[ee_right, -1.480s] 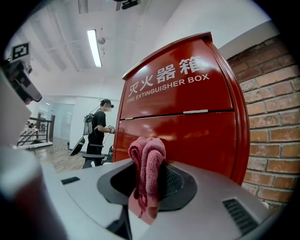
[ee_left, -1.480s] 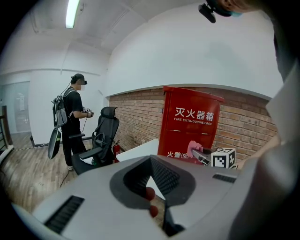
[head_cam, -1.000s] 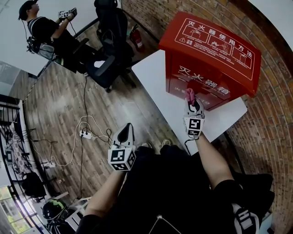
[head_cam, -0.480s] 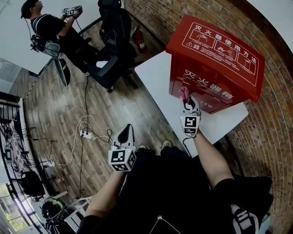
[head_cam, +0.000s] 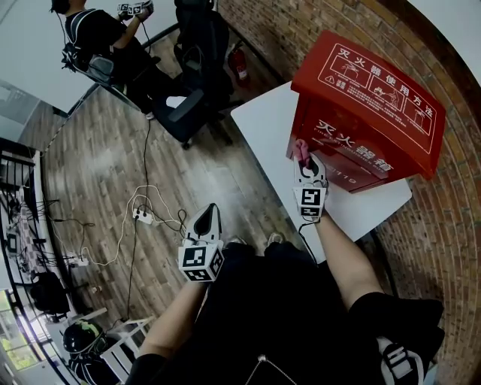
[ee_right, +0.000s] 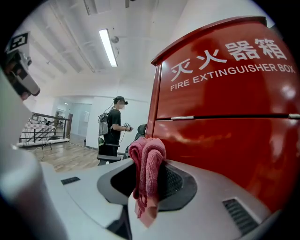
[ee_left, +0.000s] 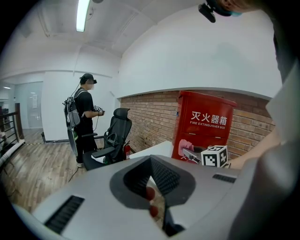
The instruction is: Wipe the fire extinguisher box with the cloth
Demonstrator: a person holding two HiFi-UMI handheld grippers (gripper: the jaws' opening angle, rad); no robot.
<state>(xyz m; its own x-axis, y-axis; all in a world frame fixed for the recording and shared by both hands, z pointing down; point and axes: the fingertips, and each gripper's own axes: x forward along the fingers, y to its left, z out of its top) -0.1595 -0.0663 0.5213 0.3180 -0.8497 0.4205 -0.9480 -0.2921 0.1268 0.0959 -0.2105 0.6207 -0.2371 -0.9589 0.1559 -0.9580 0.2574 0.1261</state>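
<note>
a: by the brick wall (head_cam: 301, 22)?
b: a black chair (head_cam: 197, 71), a red extinguisher (head_cam: 238, 63) beside it, a person (head_cam: 101, 41) in black standing near.
a: on the wood floor (head_cam: 98, 165)?
b: power strip (head_cam: 141, 216), trailing cables (head_cam: 124, 234).

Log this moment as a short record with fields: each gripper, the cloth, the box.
left gripper: shut, empty, low and away from the box
right gripper: shut on the pink cloth
cloth position: at the front of the fire extinguisher box, near its left edge; contact unclear
box: red, upright on a white table
</note>
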